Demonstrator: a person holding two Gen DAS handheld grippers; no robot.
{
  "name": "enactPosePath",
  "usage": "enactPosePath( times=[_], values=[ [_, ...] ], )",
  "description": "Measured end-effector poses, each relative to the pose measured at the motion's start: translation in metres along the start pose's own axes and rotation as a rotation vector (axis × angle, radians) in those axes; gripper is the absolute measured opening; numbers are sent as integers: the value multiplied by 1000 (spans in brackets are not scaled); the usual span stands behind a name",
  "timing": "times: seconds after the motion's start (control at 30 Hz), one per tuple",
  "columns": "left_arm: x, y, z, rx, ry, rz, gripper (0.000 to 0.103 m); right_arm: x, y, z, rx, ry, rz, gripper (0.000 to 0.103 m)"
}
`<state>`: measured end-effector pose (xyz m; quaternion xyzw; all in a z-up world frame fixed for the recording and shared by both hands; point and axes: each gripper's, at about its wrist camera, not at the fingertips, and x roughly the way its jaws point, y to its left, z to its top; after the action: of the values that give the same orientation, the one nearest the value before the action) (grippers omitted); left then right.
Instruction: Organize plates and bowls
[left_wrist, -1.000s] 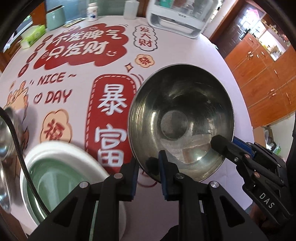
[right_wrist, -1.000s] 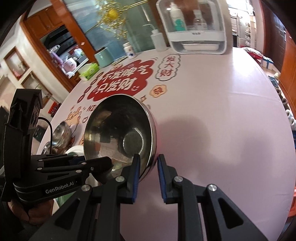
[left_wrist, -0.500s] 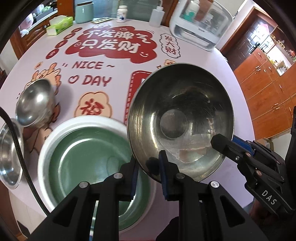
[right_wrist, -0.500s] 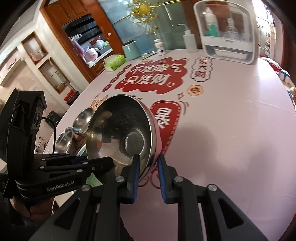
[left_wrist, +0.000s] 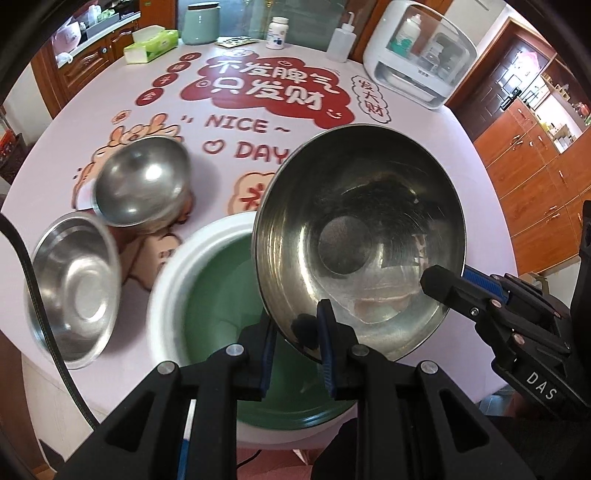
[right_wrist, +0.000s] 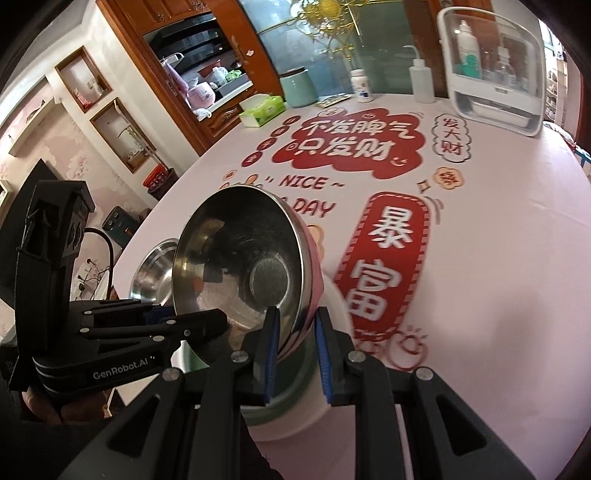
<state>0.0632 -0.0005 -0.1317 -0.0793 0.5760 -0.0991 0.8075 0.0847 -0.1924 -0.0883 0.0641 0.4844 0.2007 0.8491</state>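
A large steel bowl with a pink outside hangs tilted above the table, held by both grippers. My left gripper is shut on its near rim. My right gripper is shut on the opposite rim and shows in the left wrist view. Below the bowl sits a white plate with a green centre; its rim also shows in the right wrist view. Two smaller steel bowls stand left of the plate, one further back and one nearer the table edge.
The round table has a pink cloth with red print. At its far edge stand a white storage box, a squeeze bottle, a pill bottle, a green canister and a tissue box.
Both grippers have carried the large bowl leftward and toward the table's near edge. It now hangs over the green plate, and the two small steel bowls have come into view.
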Motion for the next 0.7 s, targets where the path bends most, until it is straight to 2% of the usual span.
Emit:
enactPosePath(
  times=[0.7],
  values=[
    [-41,137,-11,-19,11,45,19,62,121,7,-19,17,51,20]
  ],
)
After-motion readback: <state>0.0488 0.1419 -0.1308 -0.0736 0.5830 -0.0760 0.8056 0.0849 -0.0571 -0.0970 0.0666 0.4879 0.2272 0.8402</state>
